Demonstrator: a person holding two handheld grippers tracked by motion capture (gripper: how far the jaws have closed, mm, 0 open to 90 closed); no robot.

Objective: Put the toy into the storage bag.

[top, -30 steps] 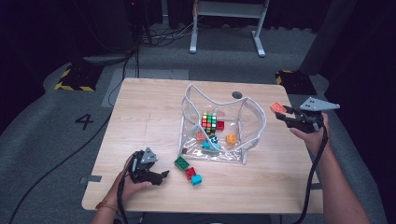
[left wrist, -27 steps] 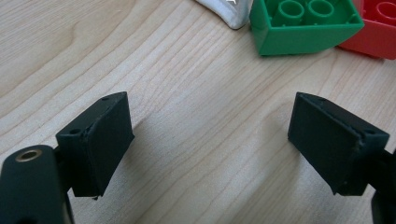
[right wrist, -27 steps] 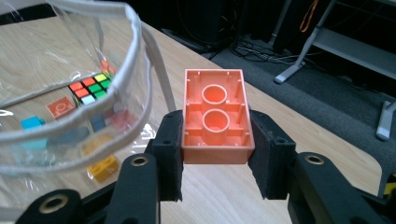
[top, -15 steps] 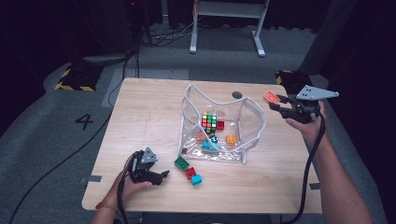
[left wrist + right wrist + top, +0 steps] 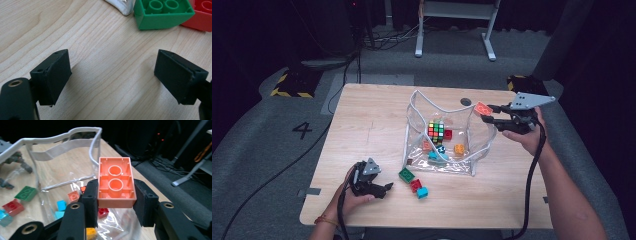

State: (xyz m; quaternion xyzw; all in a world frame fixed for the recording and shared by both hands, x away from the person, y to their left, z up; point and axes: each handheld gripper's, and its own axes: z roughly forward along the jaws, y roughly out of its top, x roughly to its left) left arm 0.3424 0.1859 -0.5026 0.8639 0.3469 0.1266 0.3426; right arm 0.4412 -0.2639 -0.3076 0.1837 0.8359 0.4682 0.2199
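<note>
Clear pouch point(image 5: 419, 107) holds puzzle cube point(image 5: 436, 130); right gripper point(image 5: 486, 114) clamps orange brick point(image 5: 116, 182); left gripper point(image 5: 388, 187) released.

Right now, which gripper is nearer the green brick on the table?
Left. The left gripper sits low on the table just beside the green brick, jaws open toward it. The right gripper is raised across the clear bag, clamped on an orange brick.
</note>
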